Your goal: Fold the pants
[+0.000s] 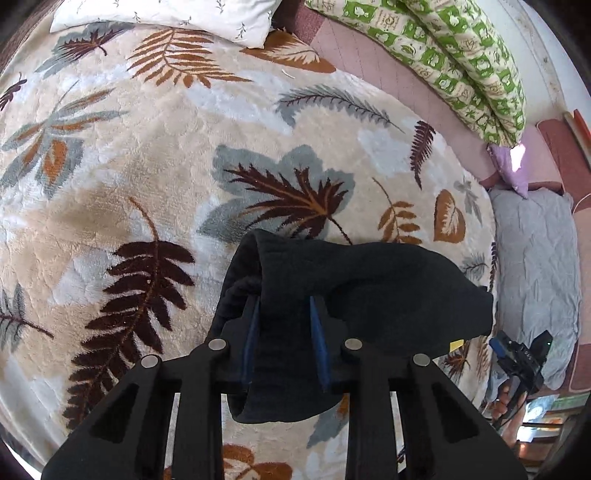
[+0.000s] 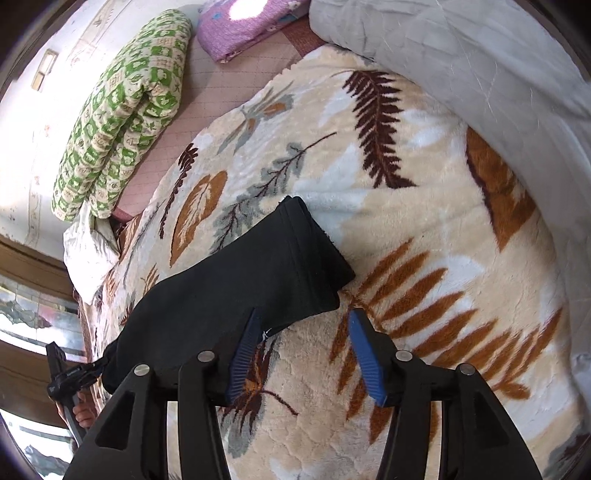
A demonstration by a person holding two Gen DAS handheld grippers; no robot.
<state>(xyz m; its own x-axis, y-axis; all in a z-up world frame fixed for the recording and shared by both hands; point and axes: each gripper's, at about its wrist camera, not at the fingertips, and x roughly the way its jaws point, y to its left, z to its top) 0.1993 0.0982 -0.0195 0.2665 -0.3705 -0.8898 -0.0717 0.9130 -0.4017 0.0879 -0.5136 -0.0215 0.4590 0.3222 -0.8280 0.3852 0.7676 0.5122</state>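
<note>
Two grippers over one pair of black pants point(image 1: 369, 295), folded into a thick bundle on a leaf-print blanket point(image 1: 147, 166).

Left gripper point(image 1: 284, 317): jaws narrow, blue pads point(image 1: 246, 343) pressed on a bunched fold of the black fabric at one end of the bundle. Fabric fills the gap and hangs down below the pads. Clamped on the pants.

Right gripper point(image 2: 303, 332): jaws apart, mid-width. Left-hand blue pad point(image 2: 243, 354) sits right at the lower edge of the pants point(image 2: 240, 295), touching or just beside it, cannot tell which. Other pad point(image 2: 365, 354) is over bare blanket point(image 2: 424, 221), clear of the cloth. Nothing gripped between them.

In the right wrist view the pants run diagonally, hem end pointing up and away, other end low at the picture's left, where the left gripper's black body and a hand point(image 2: 83, 413) show at the bed edge. In the left wrist view the right gripper shows small at far right.

Labels: a small yellow tag point(image 1: 456, 344) at the pants' lower edge, too small to read. No readable writing anywhere.

Further back: grey quilt point(image 2: 461, 55), green-and-cream patterned quilt point(image 1: 461, 55) rolled up, purple cloth point(image 2: 243, 26), white sprigged pillow point(image 1: 166, 14), pink mattress cover point(image 1: 369, 55).
</note>
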